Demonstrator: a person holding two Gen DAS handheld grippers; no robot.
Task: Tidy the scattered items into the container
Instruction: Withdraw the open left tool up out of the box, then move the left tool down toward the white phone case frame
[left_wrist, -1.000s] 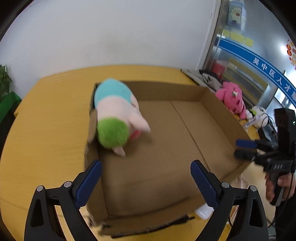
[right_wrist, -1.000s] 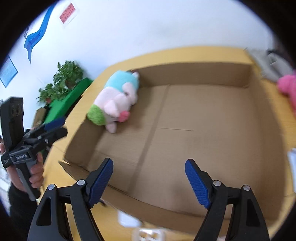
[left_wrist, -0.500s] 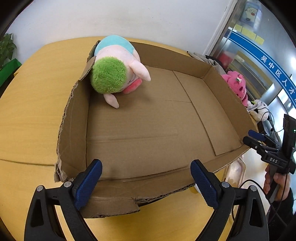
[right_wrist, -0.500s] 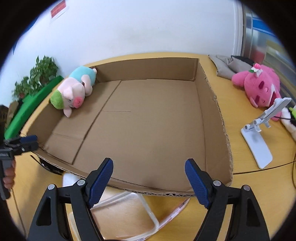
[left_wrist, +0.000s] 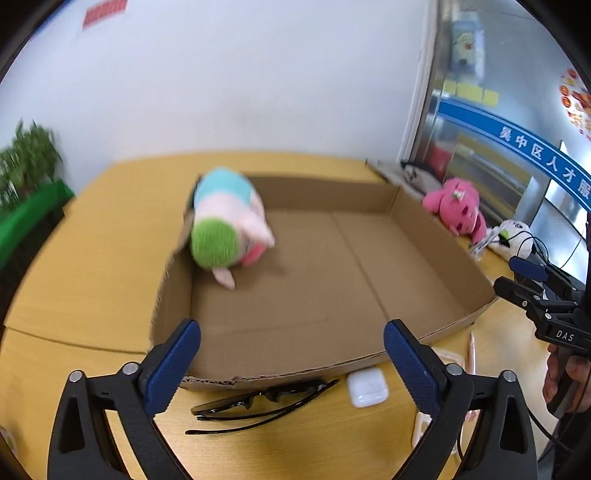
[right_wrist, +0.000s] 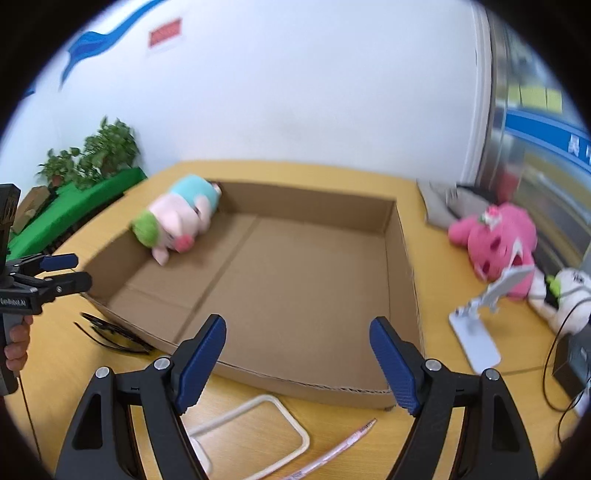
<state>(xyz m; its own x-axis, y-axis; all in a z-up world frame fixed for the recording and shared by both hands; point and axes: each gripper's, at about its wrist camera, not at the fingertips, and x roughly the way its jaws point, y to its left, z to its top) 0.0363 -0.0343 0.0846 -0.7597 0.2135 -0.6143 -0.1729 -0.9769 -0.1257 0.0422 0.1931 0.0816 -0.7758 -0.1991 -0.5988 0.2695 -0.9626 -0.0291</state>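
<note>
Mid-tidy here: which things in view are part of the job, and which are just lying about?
Job:
- cardboard box, the container
- pig plush, already inside
- black glasses
- white earbud case
- pink pen
- clear lid
- pink plush
- white plush
- phone stand

Lying about (my guess):
- grey cloth
- potted plants
- black cable

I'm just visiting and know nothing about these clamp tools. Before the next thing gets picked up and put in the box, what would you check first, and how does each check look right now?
1. Left gripper free to grab: ok, jaws wide apart, nothing between them.
2. Right gripper free: ok, open and empty.
3. Room in the cardboard box: ok, only the pig plush lies inside, in a far corner.
4. Items left outside: not ok, glasses, white earbud case, pen and pink plush are on the table.
5. Cables by the phone stand clear of the reach: cannot tell.
</note>
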